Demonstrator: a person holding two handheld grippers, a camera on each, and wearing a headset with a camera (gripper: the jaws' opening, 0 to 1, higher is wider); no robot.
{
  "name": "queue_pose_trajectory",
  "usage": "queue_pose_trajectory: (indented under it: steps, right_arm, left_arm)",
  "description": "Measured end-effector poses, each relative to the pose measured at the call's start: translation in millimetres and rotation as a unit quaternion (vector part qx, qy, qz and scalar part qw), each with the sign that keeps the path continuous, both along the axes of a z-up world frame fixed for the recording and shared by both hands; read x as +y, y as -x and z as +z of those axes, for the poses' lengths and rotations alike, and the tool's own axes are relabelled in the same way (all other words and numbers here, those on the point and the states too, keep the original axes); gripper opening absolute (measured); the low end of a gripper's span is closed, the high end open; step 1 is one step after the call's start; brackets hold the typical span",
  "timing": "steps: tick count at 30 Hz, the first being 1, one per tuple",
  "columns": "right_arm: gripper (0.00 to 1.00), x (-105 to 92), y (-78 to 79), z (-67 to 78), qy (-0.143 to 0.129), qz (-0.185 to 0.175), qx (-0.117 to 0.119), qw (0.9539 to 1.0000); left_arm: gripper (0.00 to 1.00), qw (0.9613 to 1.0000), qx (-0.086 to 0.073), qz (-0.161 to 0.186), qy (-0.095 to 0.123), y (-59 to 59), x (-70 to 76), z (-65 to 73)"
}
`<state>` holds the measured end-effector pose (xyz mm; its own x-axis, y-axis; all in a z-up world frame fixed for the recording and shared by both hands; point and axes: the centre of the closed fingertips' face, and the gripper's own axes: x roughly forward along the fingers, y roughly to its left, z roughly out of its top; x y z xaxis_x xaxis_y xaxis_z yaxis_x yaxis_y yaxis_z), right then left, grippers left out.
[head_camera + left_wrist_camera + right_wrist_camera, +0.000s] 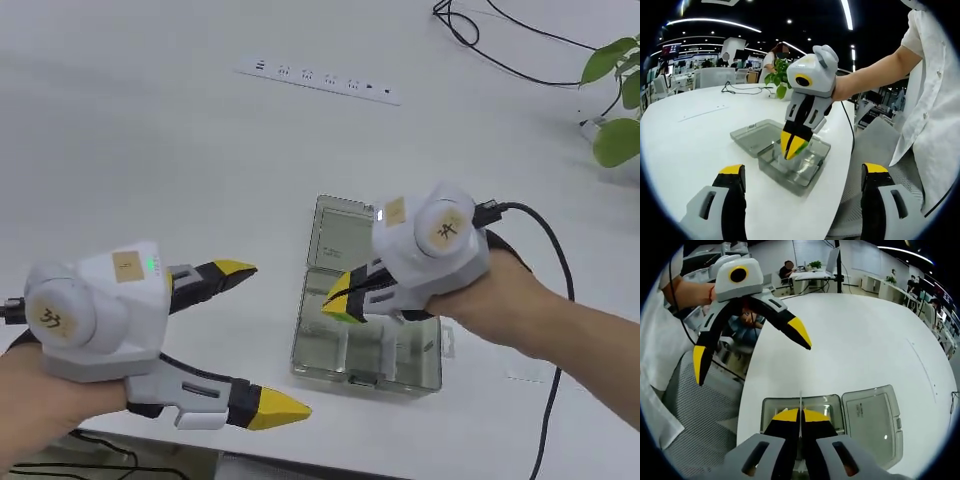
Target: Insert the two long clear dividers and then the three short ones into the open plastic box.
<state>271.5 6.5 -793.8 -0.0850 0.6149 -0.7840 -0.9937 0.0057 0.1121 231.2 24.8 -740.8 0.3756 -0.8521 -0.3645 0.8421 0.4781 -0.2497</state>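
Right gripper (338, 297) low over open-topped box (312, 345), jaws pinched on thin clear divider (800, 401). Lid (342, 235) lies flat beyond tips. Left gripper (265, 337) spread wide, apart to its side; bare table (150, 150) between. Power strip (320, 80) far ahead. Cable (555, 270) trails behind.

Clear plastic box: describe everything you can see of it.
The clear, grey-tinted rectangular plastic box lies open on the white table near its front edge. Its hinged lid is folded back flat, away from the person, with faint print on it. The base looks already split by clear walls. The right hand-held gripper hovers over the base, shut on a thin clear divider held edge-on; whether that touches the box cannot be told.
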Motion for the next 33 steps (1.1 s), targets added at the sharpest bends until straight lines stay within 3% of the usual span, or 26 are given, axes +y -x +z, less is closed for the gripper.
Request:
queue_pose_trajectory:
  steps: [5, 23, 33]
  right_arm:
    - [0.02, 2.3, 0.5, -4.8, 0.008, 0.002, 0.001, 1.0000]
    - [0.02, 3.2, 4.6, -29.9, 0.075, 0.031, -0.020, 0.9965]
    - [0.03, 3.2, 3.4, -28.6, 0.075, 0.029, -0.024, 0.9964]
  left_arm:
    - [0.98, 1.0000, 0.000, 0.000, 0.001, -0.6, 0.8, -0.7]
    - [0.98, 1.0000, 0.002, -0.002, 0.002, -0.5, 3.3, -2.8]
    - [0.97, 1.0000, 0.000, -0.003, 0.001, -0.6, 3.5, -1.9]
